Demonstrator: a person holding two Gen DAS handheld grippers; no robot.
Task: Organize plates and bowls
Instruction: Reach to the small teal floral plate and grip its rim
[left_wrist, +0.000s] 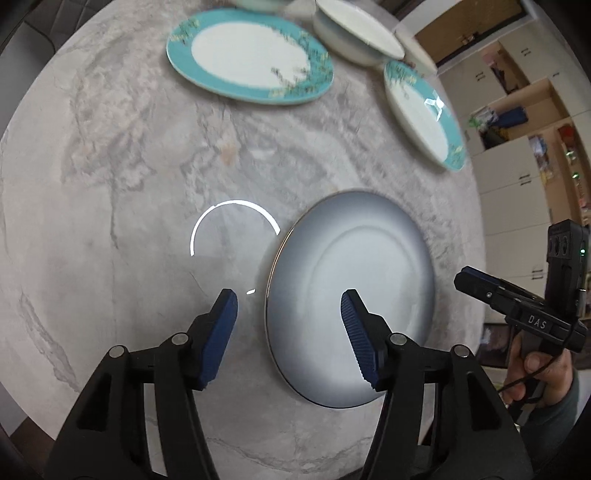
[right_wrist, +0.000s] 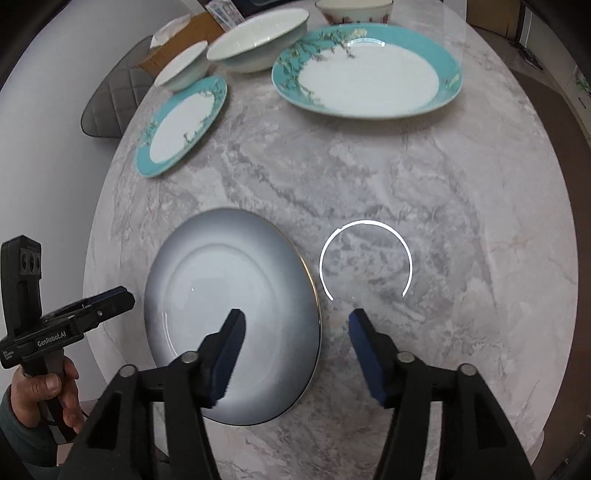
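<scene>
grey plate (left_wrist: 351, 295) sits flat on marble table (left_wrist: 110, 221); we hover w/ left gripper (left_wrist: 290, 306) & right gripper (right_wrist: 295, 328), both jaws spread, straddling opposite rims, nothing pinched.

We see a glossy glazed grey plate (right_wrist: 229, 295) on polished marble-look table (right_wrist: 369, 177); our gripper fingers (left_wrist: 356, 325) carry ribbed blue rubbery pads.

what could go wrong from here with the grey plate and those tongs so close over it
1. Both tongs, left and right, stand open straddling opposite rims of the grey plate; a careless lift could clip a rim and slide it.
2. Moving toward the large teal plate, an arm could bump the white bowl beside it.
</scene>
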